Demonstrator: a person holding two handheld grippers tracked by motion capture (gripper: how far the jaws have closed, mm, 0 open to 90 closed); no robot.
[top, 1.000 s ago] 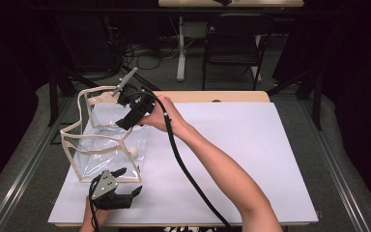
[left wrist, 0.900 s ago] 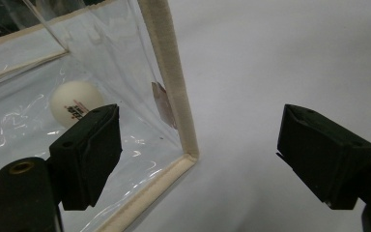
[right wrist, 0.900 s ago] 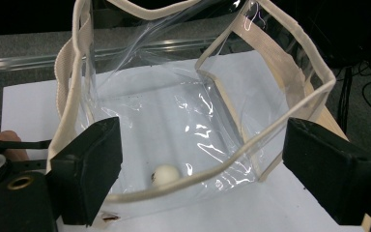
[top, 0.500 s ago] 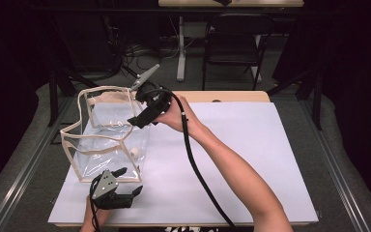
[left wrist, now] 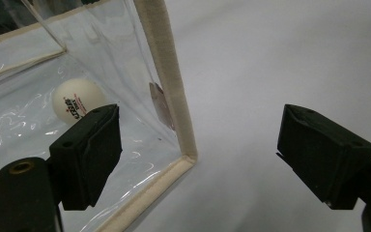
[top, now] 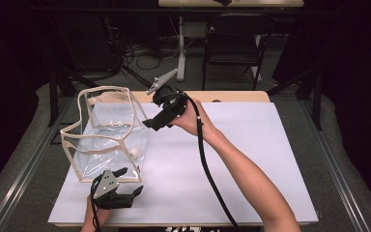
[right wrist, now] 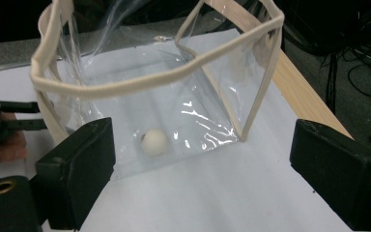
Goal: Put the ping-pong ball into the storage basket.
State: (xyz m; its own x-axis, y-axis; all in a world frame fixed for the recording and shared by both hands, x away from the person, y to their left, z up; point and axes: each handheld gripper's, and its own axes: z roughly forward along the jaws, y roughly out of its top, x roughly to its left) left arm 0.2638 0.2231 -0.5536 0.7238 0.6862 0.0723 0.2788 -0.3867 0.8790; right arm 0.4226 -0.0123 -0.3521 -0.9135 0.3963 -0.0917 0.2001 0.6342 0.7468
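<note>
Both grippers are black: the left gripper (top: 125, 185) and right gripper (top: 150, 123) each carry a grey three-cornered plate and blocky, matte fingers (left wrist: 88, 154) (a brass-coloured screw hole sits below). A thick black cable (top: 207, 169) trails off. Forearms are bare, no sleeves.

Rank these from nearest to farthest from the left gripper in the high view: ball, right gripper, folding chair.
1. The ball, just beyond the left gripper, inside the clear bag.
2. The right gripper, mid-table, raised.
3. The folding chair, behind the table.
</note>
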